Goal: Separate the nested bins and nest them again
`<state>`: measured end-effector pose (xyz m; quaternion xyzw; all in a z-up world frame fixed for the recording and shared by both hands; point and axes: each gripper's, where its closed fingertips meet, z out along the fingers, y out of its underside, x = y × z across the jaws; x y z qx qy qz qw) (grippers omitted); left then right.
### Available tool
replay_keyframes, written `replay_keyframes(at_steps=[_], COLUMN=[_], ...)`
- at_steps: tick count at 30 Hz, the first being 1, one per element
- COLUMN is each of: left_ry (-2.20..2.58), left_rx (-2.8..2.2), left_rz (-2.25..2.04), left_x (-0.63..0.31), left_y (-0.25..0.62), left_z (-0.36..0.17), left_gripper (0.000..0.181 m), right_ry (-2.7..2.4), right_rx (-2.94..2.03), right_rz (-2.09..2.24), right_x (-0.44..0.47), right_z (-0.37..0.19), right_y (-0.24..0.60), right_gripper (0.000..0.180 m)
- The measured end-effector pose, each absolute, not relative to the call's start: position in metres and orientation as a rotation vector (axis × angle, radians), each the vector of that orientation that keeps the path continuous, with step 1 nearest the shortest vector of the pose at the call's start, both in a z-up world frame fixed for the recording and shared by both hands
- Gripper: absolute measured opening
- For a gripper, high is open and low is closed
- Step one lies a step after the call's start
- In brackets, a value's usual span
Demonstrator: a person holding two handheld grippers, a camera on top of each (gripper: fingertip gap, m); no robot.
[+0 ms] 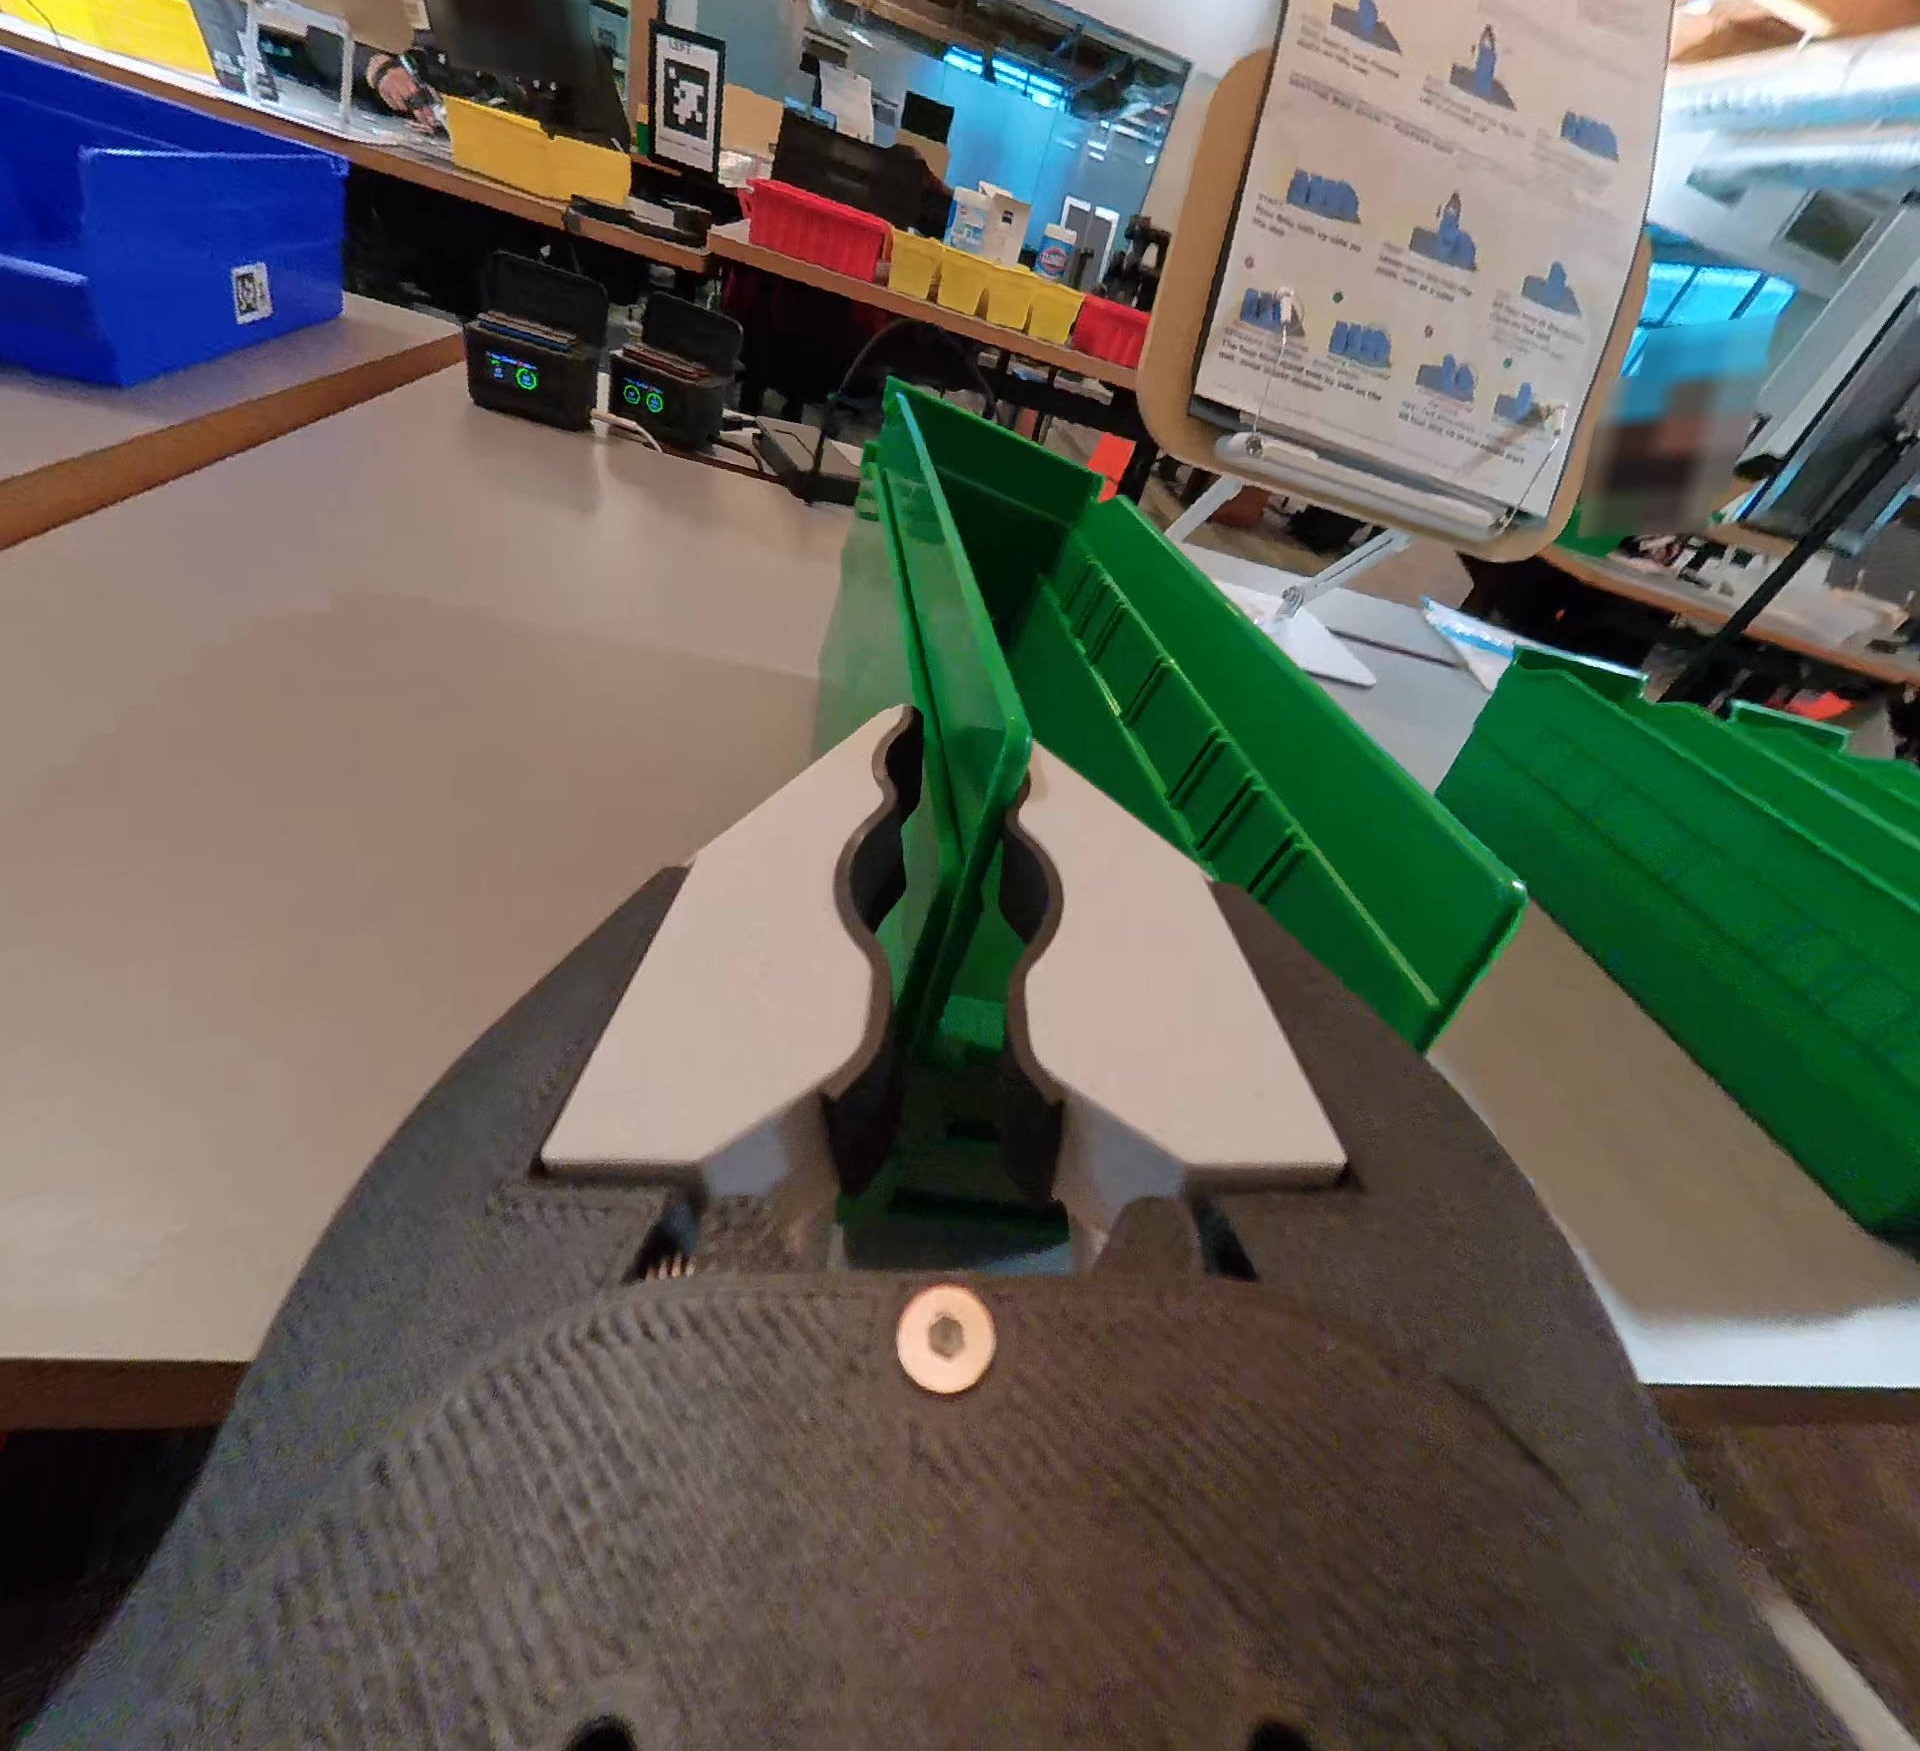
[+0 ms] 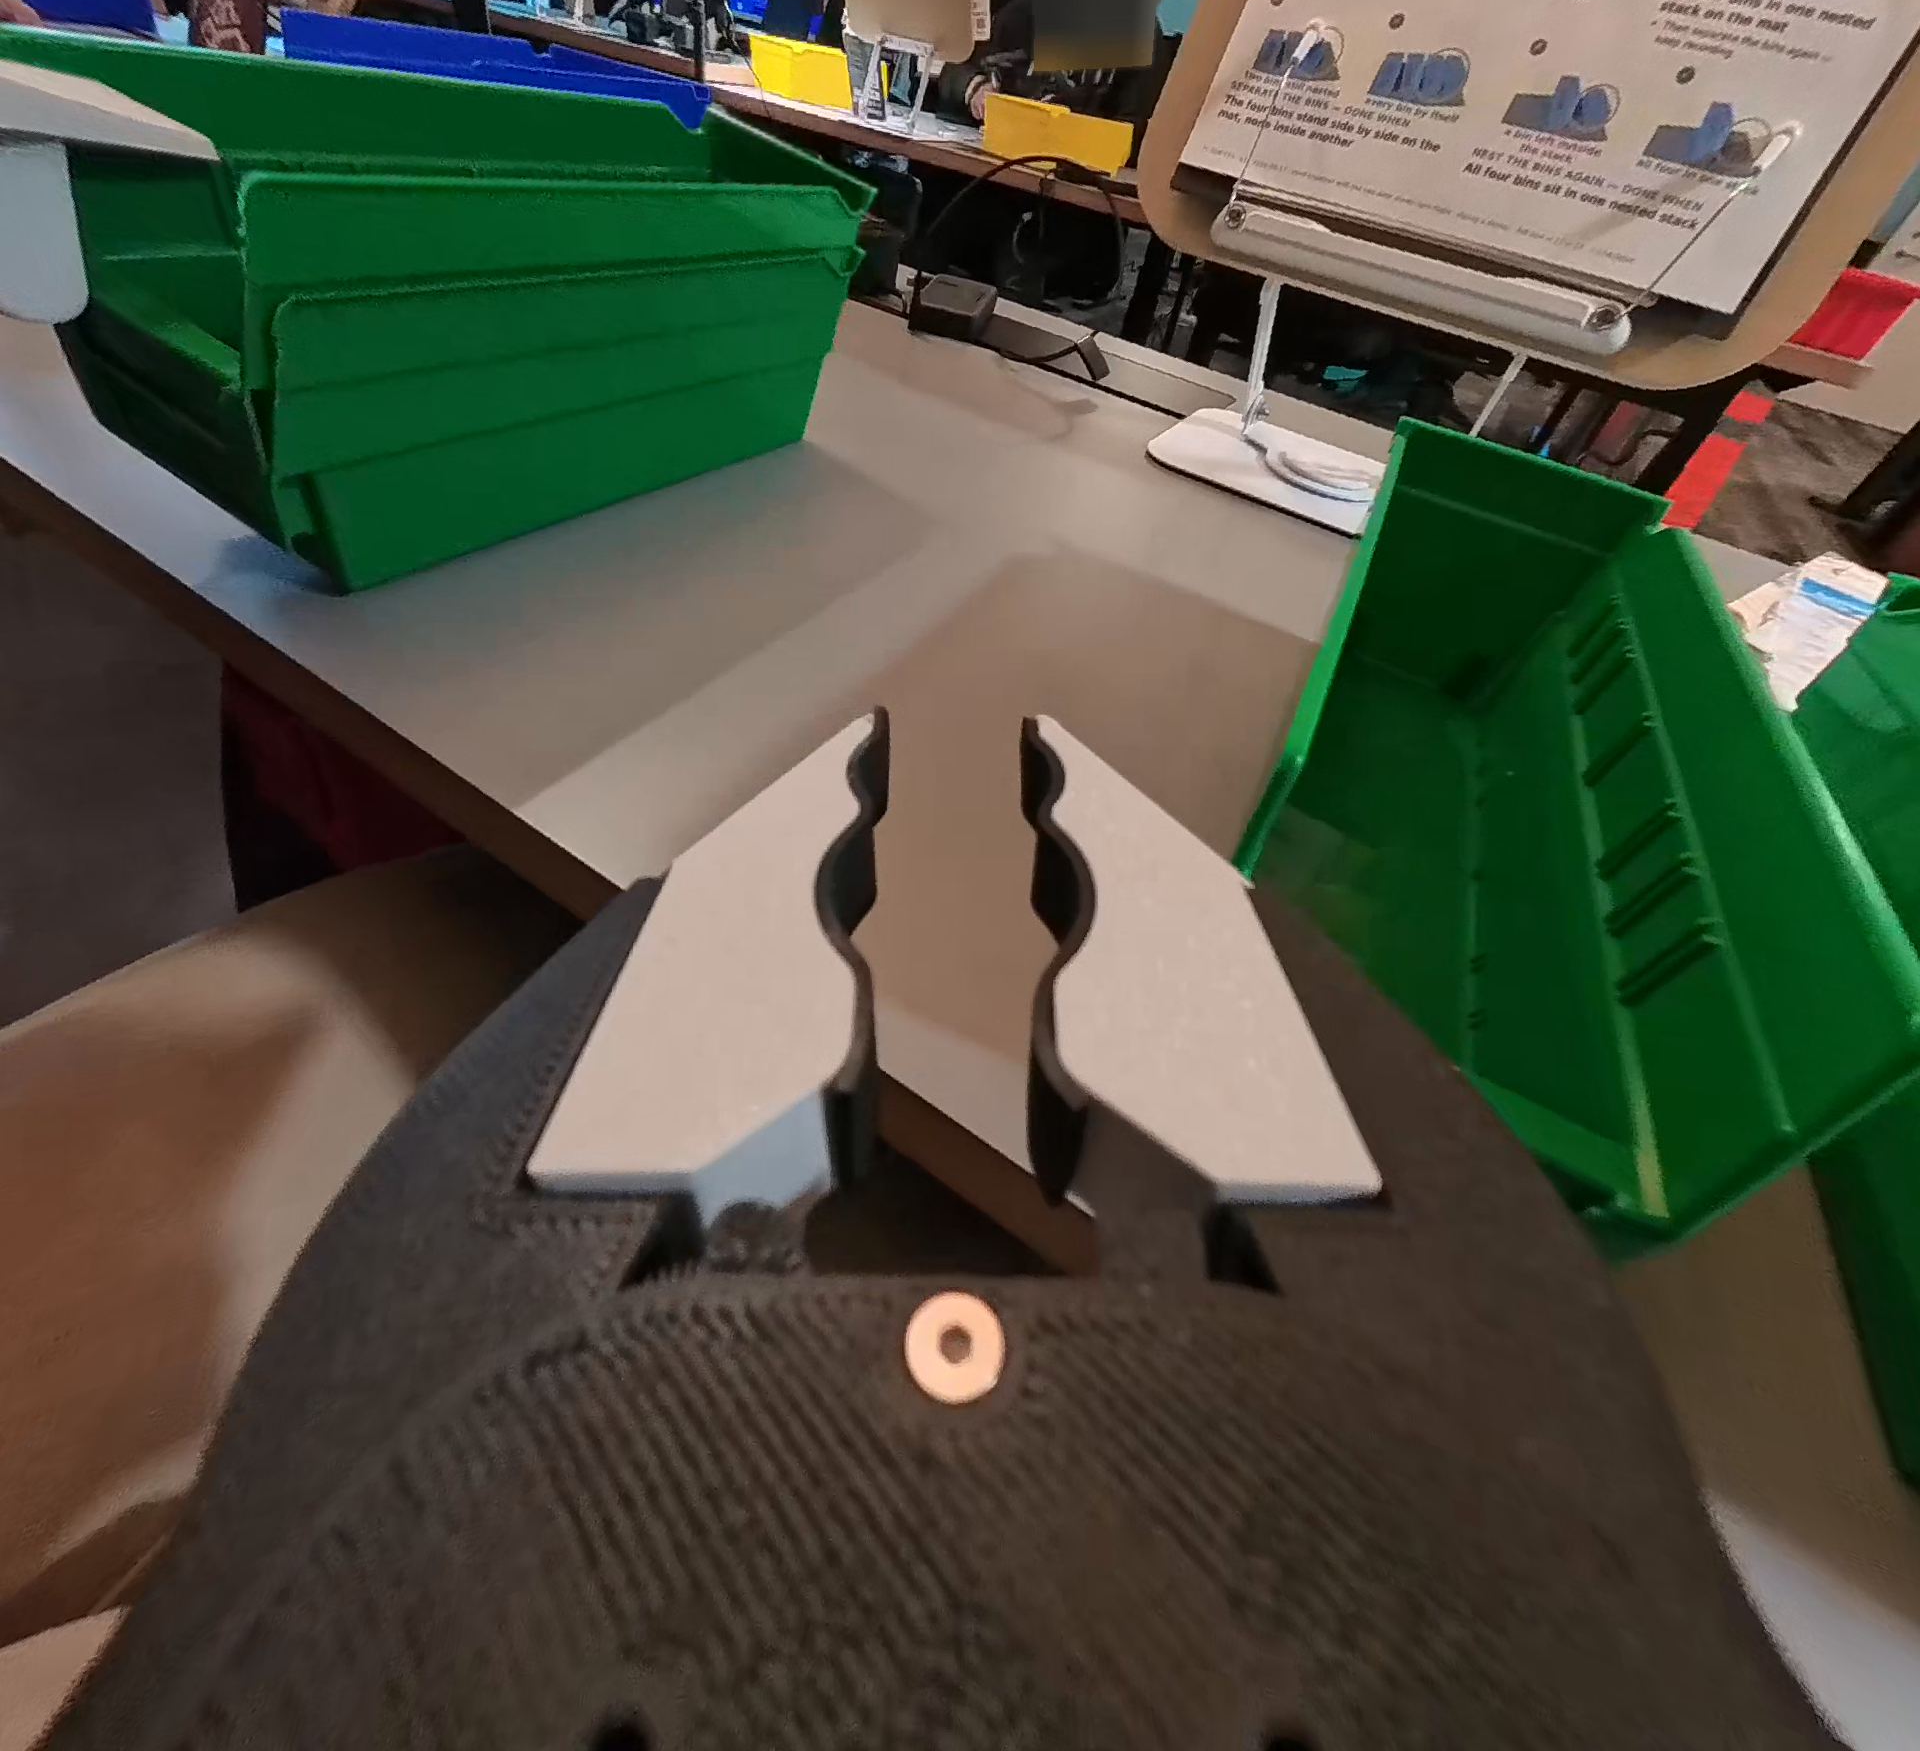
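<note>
My left gripper [image 1: 966, 735] is shut on the long side wall of a green bin [image 1: 1195, 714], which tilts in the left wrist view. In the right wrist view this bin tops a nested green stack [image 2: 540, 351] at the left, and a left gripper finger [image 2: 94, 122] shows at its upper edge. My right gripper [image 2: 956, 735] is open and empty over the table's front edge. A single green bin [image 2: 1538, 870] stands just right of it, and it also shows in the left wrist view [image 1: 1714, 901]. Another green bin [image 2: 1870, 766] peeks in behind it.
An instruction sheet on a clipboard stand [image 2: 1507, 91] rises behind the bins, its white foot [image 2: 1247, 454] on the grey table [image 2: 727, 579]. A blue bin [image 1: 156, 267] sits on the neighbouring table to the left. Two black charger boxes [image 1: 603, 361] and cables lie at the far edge.
</note>
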<state>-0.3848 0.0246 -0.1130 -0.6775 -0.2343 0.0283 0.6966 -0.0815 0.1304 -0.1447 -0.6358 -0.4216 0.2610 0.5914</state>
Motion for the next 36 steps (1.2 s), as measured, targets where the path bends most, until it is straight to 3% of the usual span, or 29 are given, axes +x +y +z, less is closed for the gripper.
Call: replay_keyframes(at_steps=[1,24,36], left_ry=[-0.526,-0.413,-0.501], left_rx=[-1.502,-1.326,-1.343], left_rz=[0.059,-0.089,-0.152], left_x=[-0.386,-0.368,-0.371], left_y=[0.024,0.018,0.021], left_z=[-0.112,-0.07,-0.082], left_gripper=[0.008,0.01,0.008], right_ry=[-0.977,-0.991,-0.996], right_rx=[-1.483,-1.498,-1.5], right_rz=[0.61,0.604,0.603], right_x=[-0.081,-0.083,-0.083], right_z=[-0.145,-0.149,-0.15], right_y=[0.131,0.13,0.129], right_gripper=[0.024,0.024,0.024])
